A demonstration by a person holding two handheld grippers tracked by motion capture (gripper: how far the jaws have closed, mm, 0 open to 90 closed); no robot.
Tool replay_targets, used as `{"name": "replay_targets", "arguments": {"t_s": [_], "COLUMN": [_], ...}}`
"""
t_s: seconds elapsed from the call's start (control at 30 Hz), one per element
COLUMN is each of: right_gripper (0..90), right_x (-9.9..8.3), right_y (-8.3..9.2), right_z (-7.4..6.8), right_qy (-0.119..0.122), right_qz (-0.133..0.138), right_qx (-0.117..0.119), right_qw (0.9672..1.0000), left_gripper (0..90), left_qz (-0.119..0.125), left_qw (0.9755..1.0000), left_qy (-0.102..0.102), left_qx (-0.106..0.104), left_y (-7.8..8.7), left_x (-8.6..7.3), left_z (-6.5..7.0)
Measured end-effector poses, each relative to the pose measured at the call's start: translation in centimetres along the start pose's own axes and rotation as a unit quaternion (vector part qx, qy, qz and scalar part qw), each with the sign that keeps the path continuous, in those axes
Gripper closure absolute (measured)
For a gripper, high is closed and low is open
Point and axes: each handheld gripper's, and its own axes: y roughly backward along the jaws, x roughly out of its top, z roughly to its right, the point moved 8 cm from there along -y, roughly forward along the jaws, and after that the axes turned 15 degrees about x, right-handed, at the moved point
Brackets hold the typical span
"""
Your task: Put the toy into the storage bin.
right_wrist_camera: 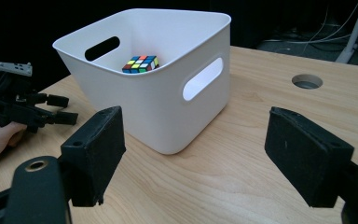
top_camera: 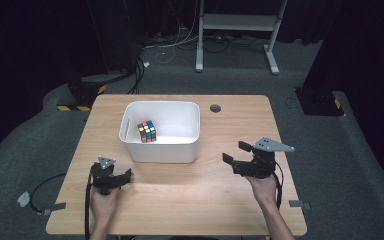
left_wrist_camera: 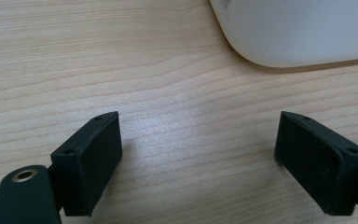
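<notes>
A white bin (top_camera: 161, 134) stands on the far middle part of the wooden desk (top_camera: 180, 195), and a multicoloured puzzle cube (top_camera: 147, 131) rests on its floor toward the left wall, tilted a little and well below the rim. The bin's near wall faces a broad bare stretch of desk that runs to the near edge. The left hand-held gripper (top_camera: 125, 176) lies low over the desk just off the bin's near left corner, its jaws spread with nothing between them; in the left gripper view the left hand-held gripper (left_wrist_camera: 198, 161) looks straight down at bare wood, with the bin's rounded corner (left_wrist_camera: 303, 32) at the upper right, apart from the jaws. The right hand-held gripper (top_camera: 236, 155) sits to the right of the bin, apart from its right wall, jaws parted and empty, pointing toward the bin. In the right gripper view the right hand-held gripper (right_wrist_camera: 193, 156) frames the bin's corner and its slotted handle, with open desk between jaws and wall. A round cable hole (top_camera: 215, 108) lies near the desk's far edge, right of the bin. Both hands stay inside the desk's side edges, the right one closer to its edge.
</notes>
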Motion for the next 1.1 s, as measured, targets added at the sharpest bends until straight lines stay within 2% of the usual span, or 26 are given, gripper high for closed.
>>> {"name": "replay_targets", "arguments": {"t_s": [0.47,1.1], "right_gripper": [20.5,20.9], "right_x": [-1.6,-2.7], "right_y": [0.2,0.1], "right_z": [0.5,1.3], "right_qy": [-0.013,-0.019], "right_qz": [-0.002,-0.007], "right_qx": [-0.009,-0.028], "right_qw": [0.9999,0.9994], "left_gripper": [15.0,15.0], "left_qz": [0.0,0.0], "left_qw": [1.0,1.0], "left_qy": [0.0,0.0], "left_qx": [0.0,0.0], "left_y": [0.0,0.0], "left_x": [0.0,0.0], "left_z": [0.0,0.0]}}
